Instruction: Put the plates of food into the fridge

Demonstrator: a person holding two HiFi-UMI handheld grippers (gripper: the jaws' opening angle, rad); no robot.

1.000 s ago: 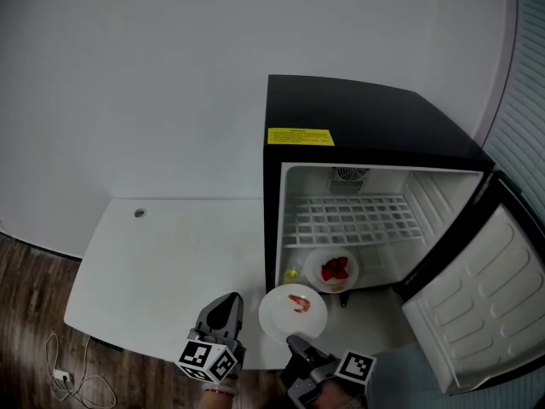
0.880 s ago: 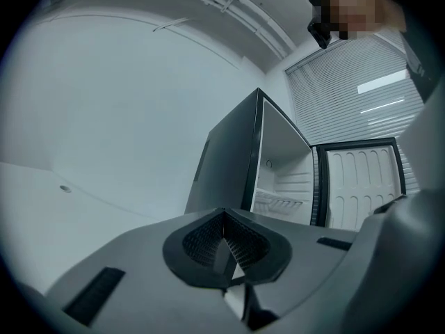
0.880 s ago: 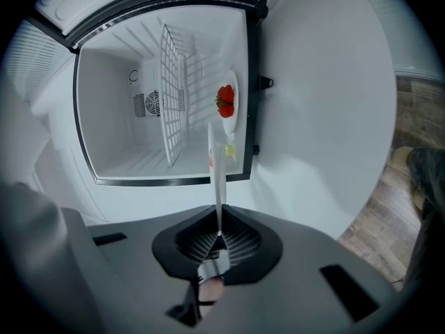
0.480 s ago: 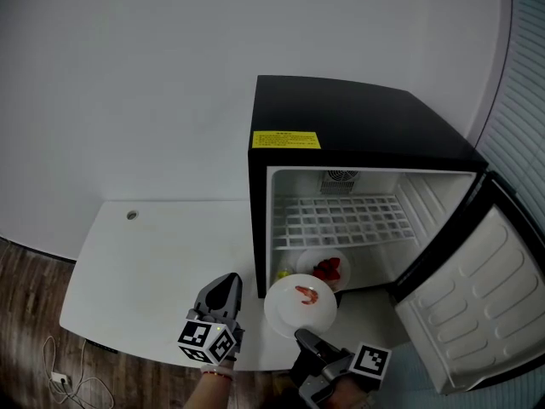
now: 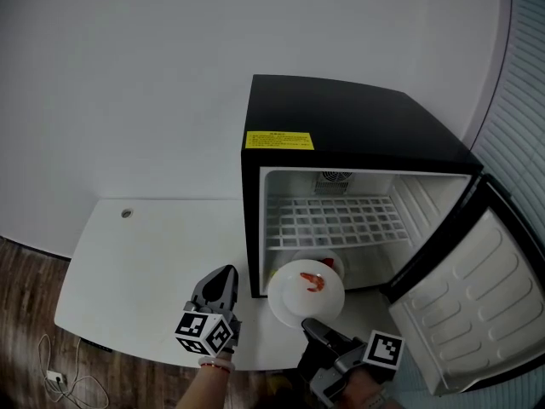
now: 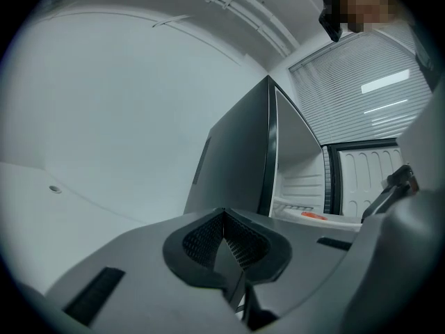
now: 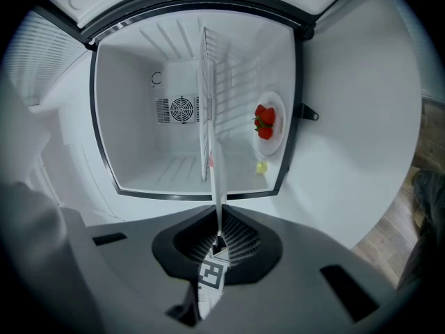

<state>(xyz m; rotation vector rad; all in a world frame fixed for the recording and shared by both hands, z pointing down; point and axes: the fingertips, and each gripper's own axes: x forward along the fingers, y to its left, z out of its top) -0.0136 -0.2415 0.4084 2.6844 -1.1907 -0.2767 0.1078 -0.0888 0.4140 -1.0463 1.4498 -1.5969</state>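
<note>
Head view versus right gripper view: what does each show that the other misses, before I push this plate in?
Head view only: the left gripper, shut and empty, left of the fridge; the yellow label on the fridge's front edge.
Right gripper view only: the right gripper with its fingers shut on the plate rim, seen edge-on; the second plate with red food, nearly whole on the fridge floor.
Both: the open fridge, its wire shelf, and the held plate at the opening.
</note>
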